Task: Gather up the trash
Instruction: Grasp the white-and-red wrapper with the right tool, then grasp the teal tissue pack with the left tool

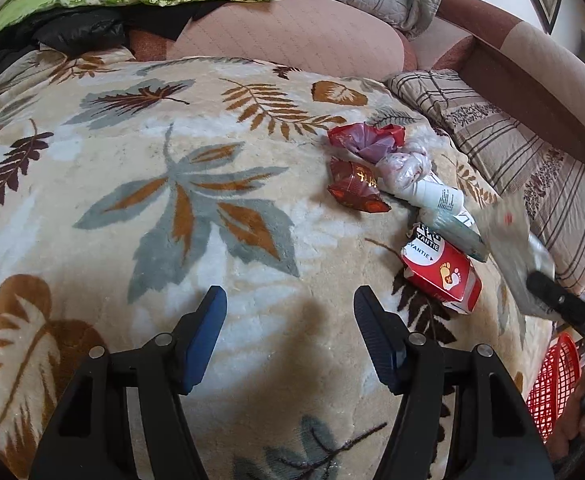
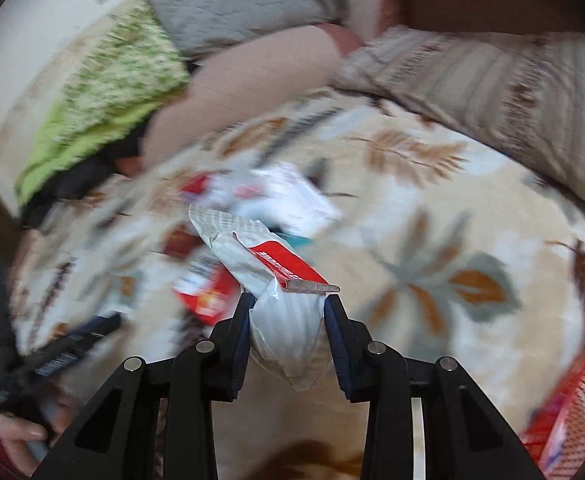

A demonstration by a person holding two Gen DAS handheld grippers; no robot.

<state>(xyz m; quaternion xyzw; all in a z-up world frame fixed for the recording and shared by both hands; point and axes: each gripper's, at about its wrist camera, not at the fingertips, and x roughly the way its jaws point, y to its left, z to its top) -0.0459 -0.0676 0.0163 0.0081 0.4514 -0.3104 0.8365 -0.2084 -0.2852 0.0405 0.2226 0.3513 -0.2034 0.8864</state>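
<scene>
A: What am I holding?

B: My right gripper [image 2: 288, 300] pinches a white wrapper [image 2: 252, 256], lifted for the red basket [image 2: 572, 400] near right. My left gripper [image 1: 290, 304] hangs spread over the blanket [image 1: 132, 160]; remaining trash [image 1: 396, 184] lies far right.

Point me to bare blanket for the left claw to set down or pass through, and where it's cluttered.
Free: the leaf-print blanket ahead of the open left claw, back to the pink cushion. Crowded: the right side, where the red box, white bottle and crumpled red wrappers cluster beside the striped pillow.
</scene>
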